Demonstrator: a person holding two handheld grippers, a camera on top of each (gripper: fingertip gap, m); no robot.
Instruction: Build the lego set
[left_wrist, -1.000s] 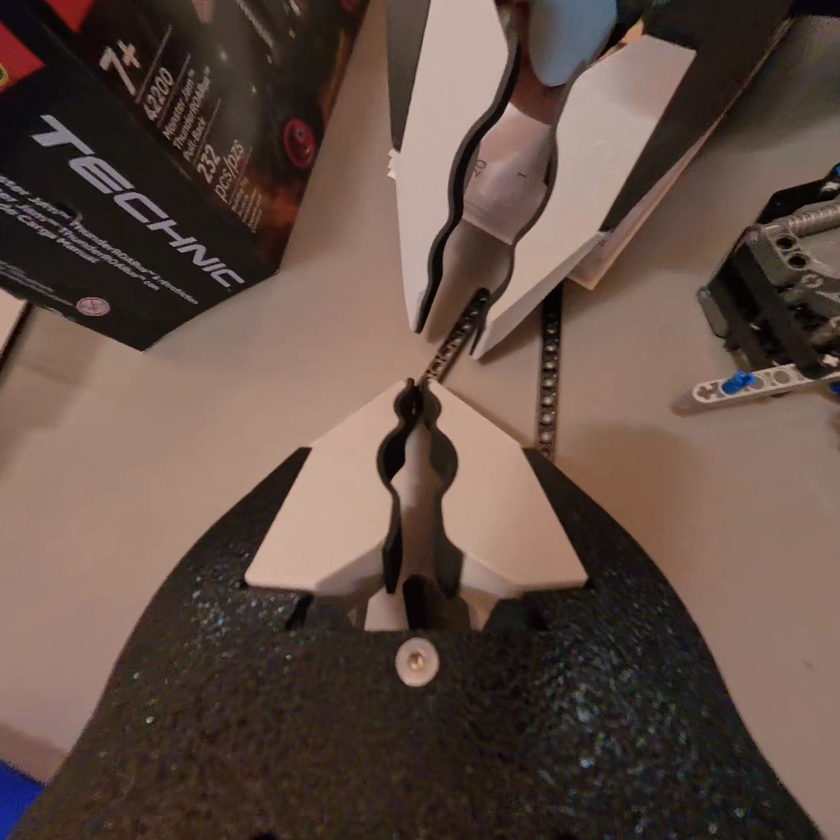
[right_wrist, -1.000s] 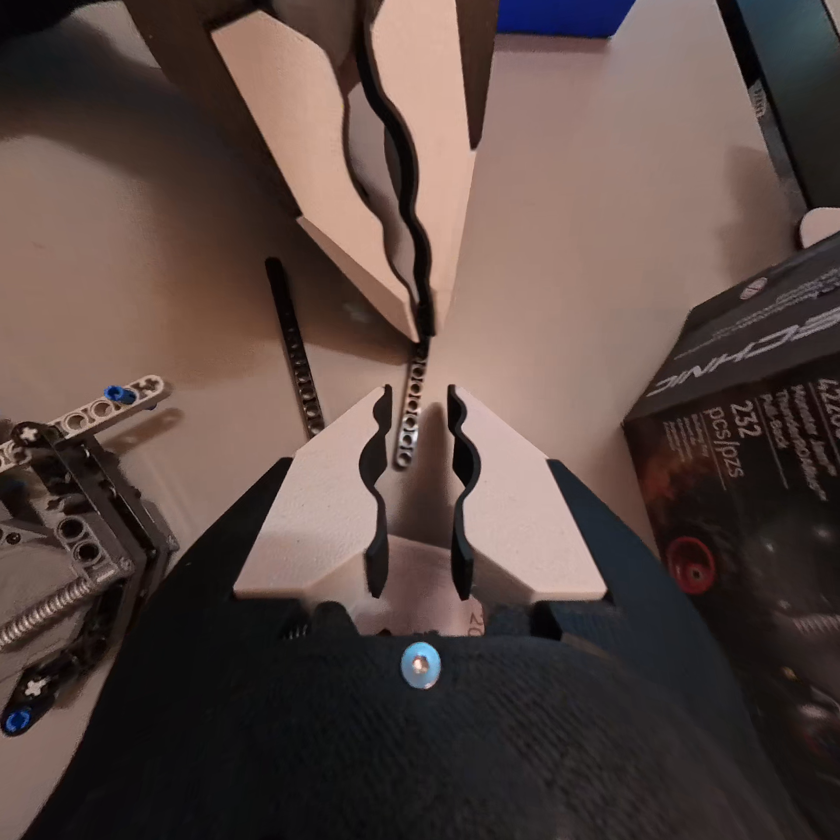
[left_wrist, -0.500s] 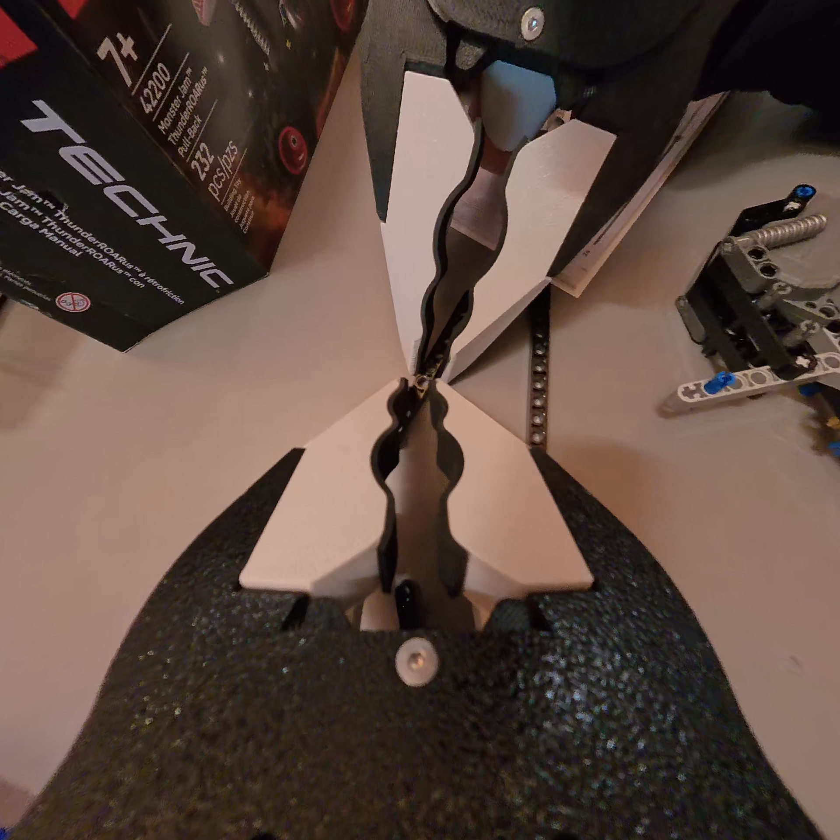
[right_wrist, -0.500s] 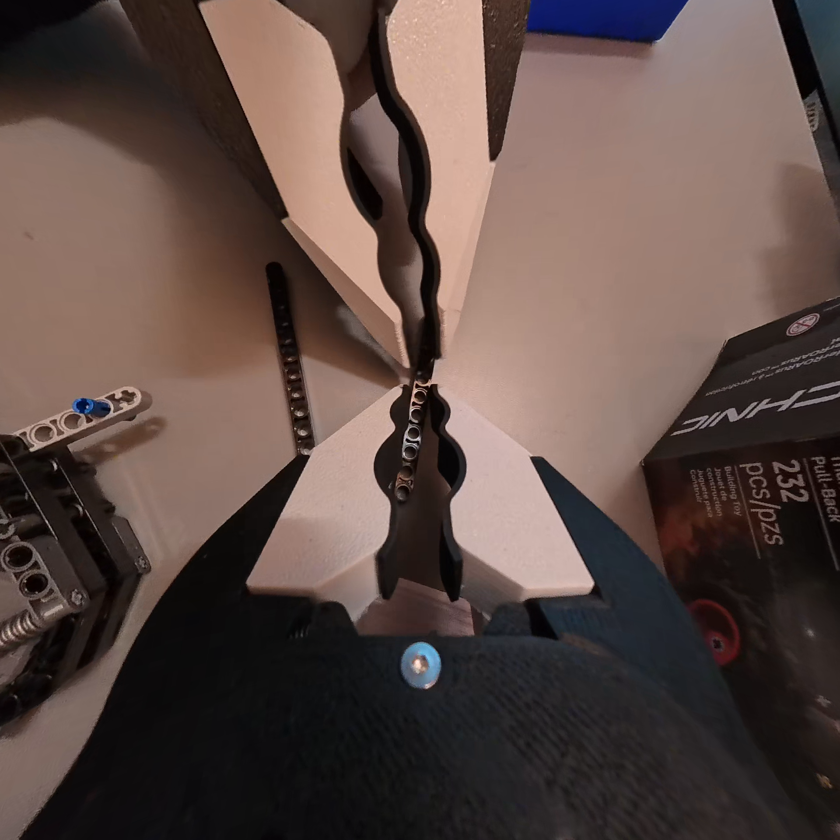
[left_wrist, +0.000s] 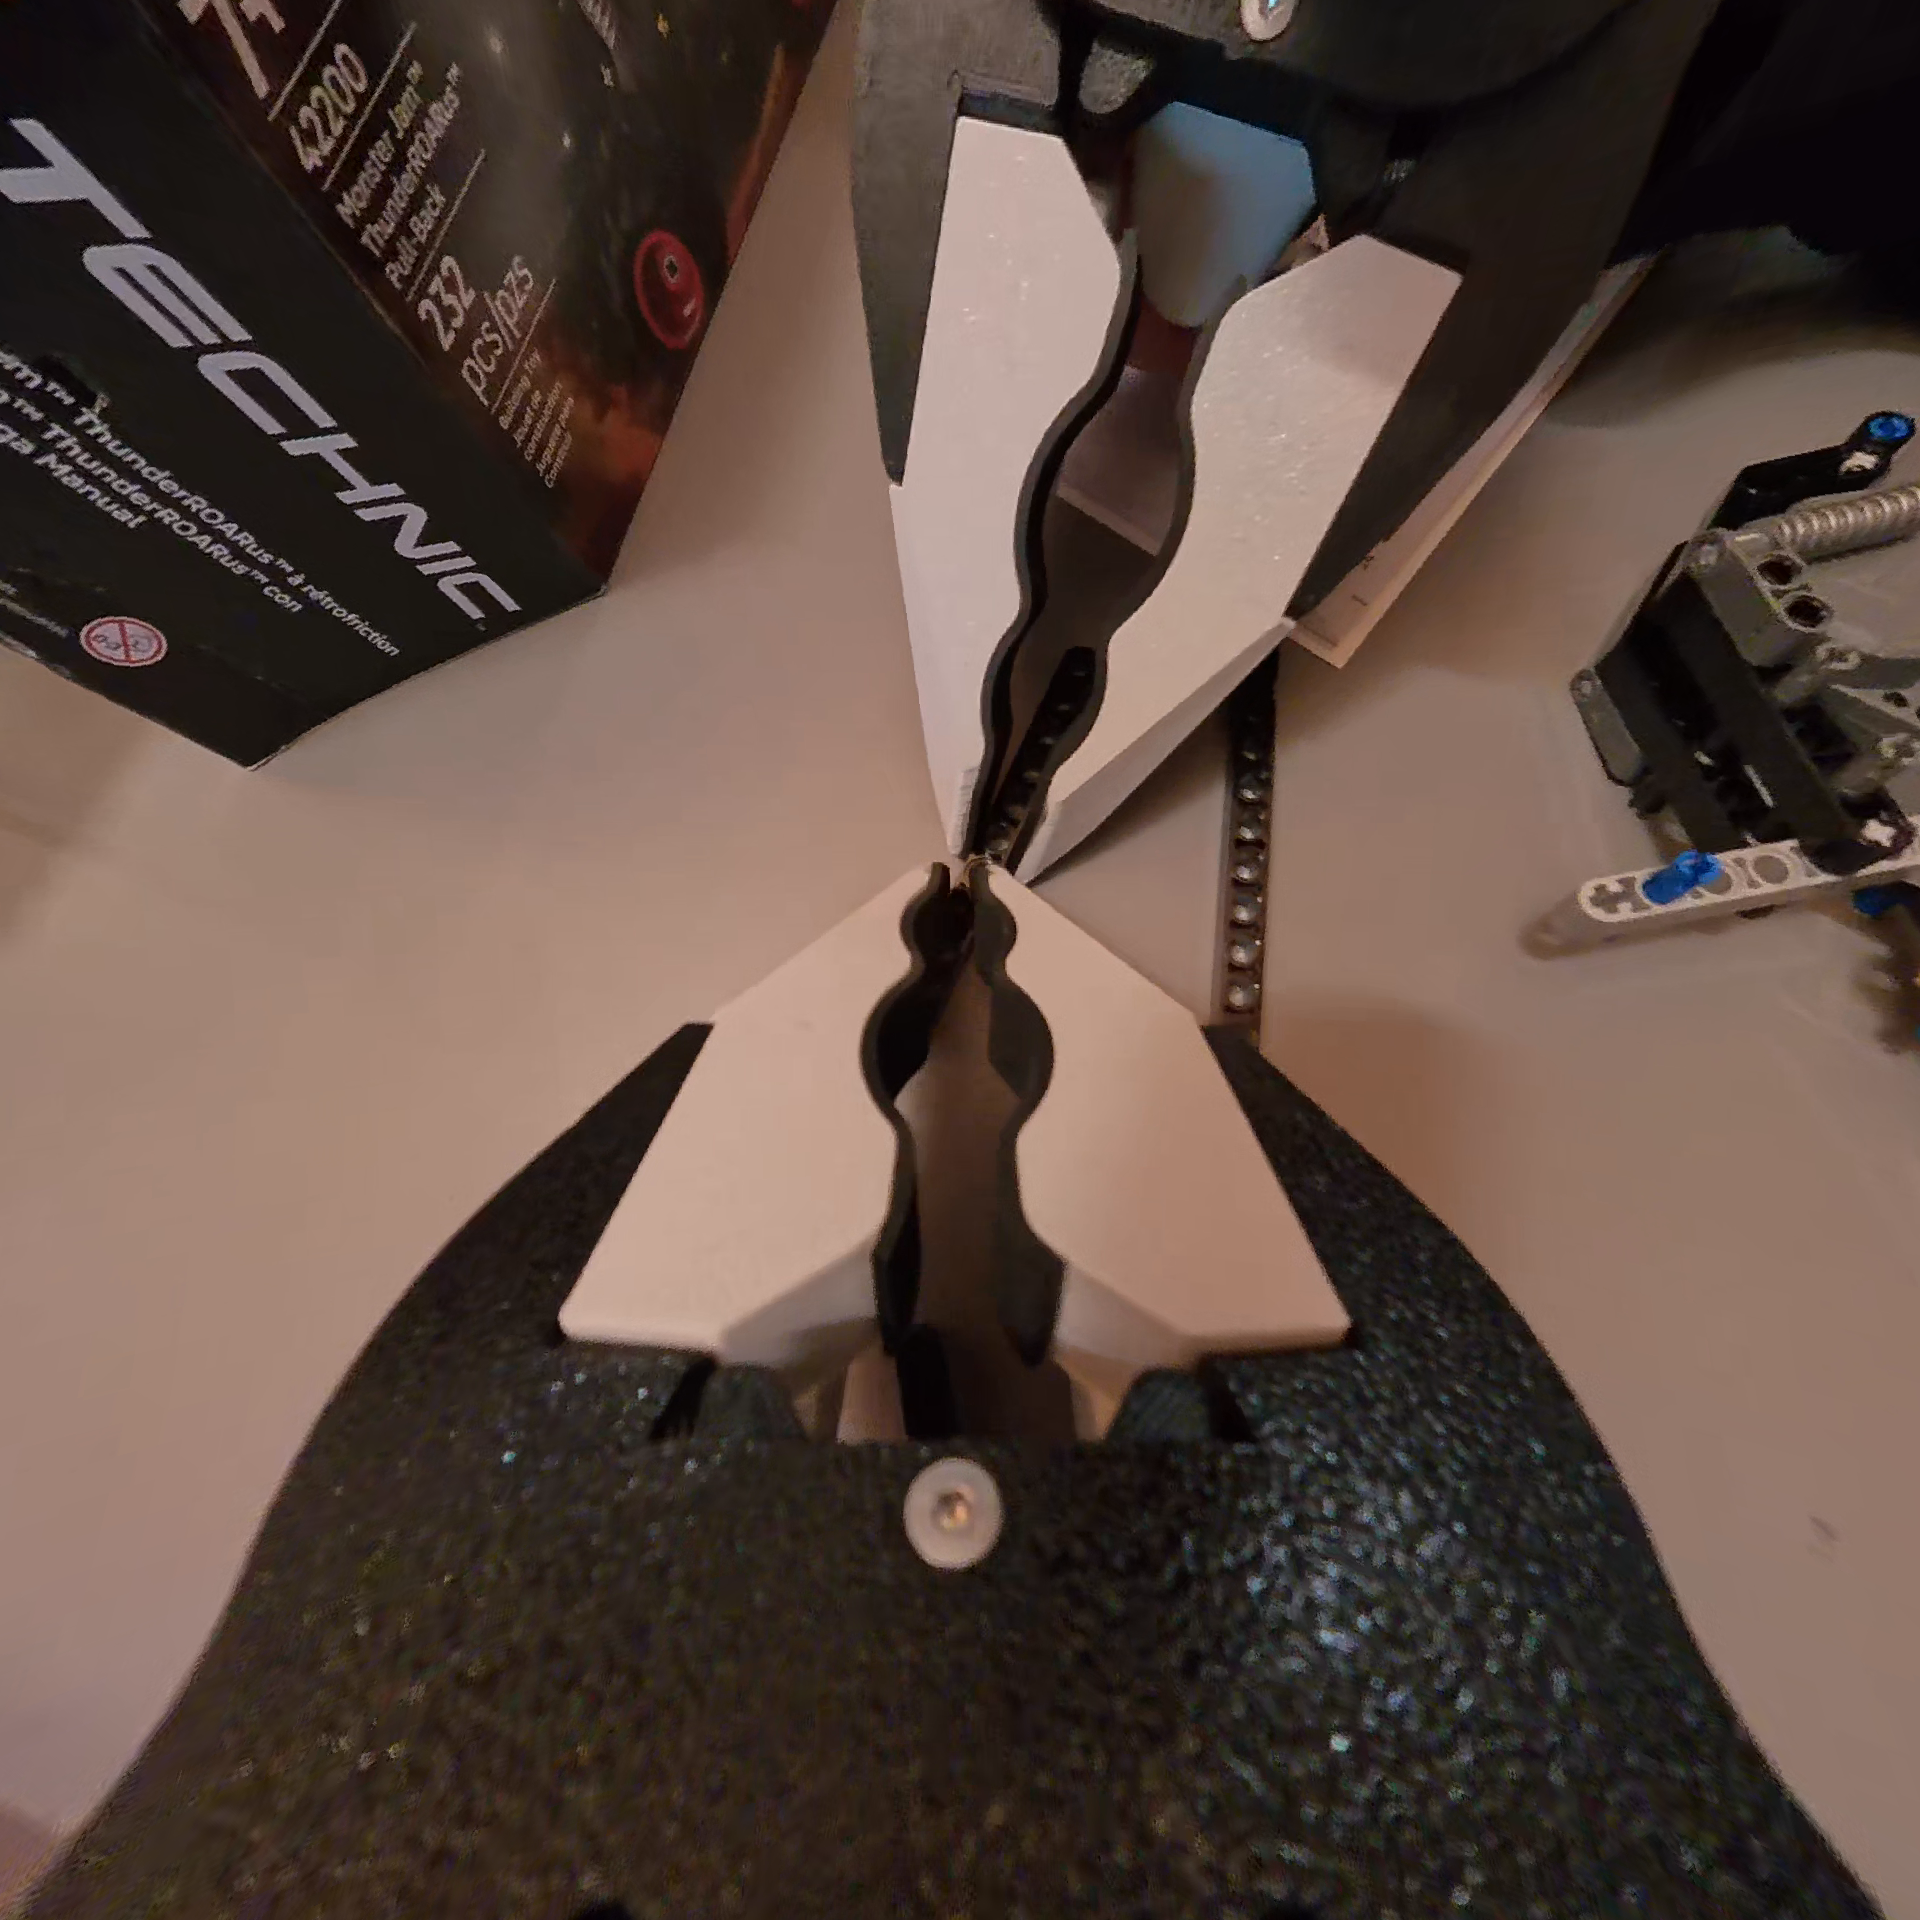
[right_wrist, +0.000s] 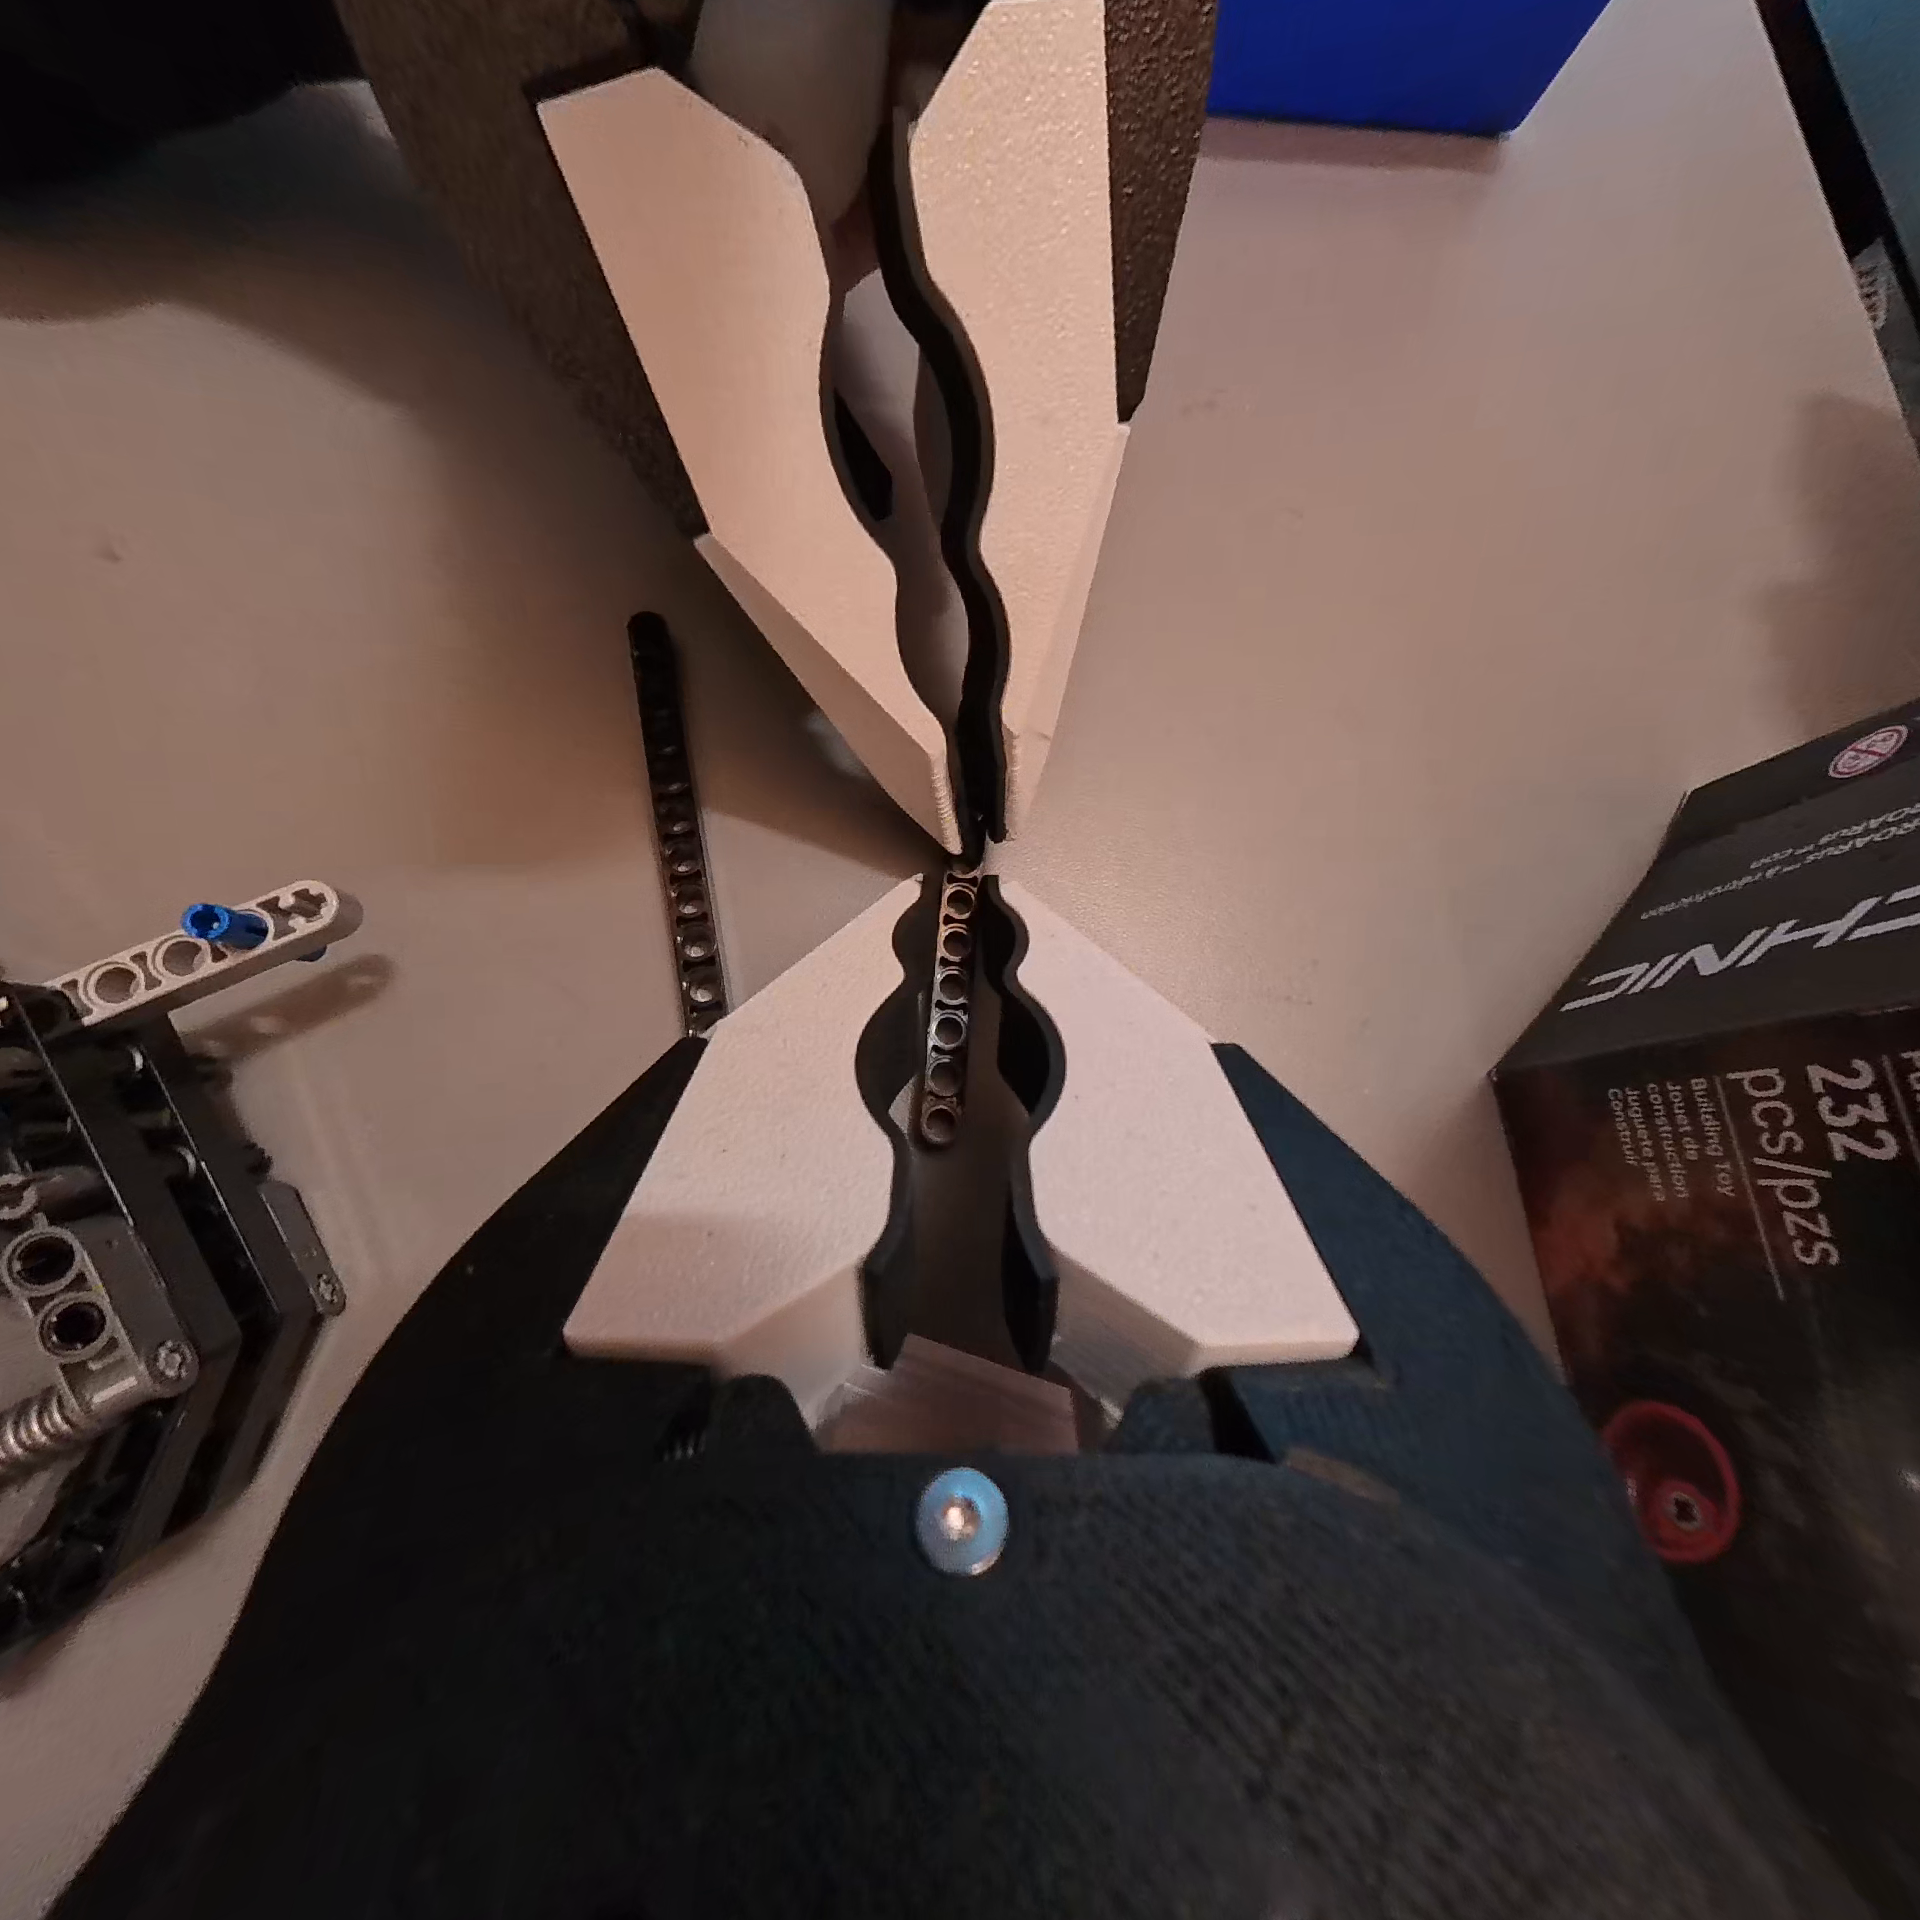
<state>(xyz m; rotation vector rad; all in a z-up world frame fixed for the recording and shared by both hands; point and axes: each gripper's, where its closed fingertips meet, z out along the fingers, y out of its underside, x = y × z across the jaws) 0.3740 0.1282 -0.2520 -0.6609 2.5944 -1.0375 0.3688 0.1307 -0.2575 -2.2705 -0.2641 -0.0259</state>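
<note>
The pale beige surface (left_wrist: 364, 1039) carries everything. The dark printed cardboard set box (left_wrist: 291, 343) stands off to the side, clear of the working space. The partly built black and grey chassis with a metal spring (right_wrist: 94, 1299) sits on the opposite side, a light grey beam with a blue pin (right_wrist: 208, 935) jutting from it, probably parked there until the next part is ready.

The two claws meet tip to tip over the middle. The right claw (right_wrist: 961, 883) is closed narrow on a short black perforated beam (right_wrist: 951, 997), which runs lengthwise between its wavy black pads (right_wrist: 1029, 1049), so the holes face the camera. The left claw (left_wrist: 961, 894) is pinched nearly shut at its tips on the beam's far end; this looks like a handover or a regrip. A second, long black perforated beam (left_wrist: 1242, 831) lies flat on the surface just beside them, untouched.

A second ago the right claw stood wide open around the short beam and farther from the left one; half a second ago it had already closed. Since then little has shifted.
</note>
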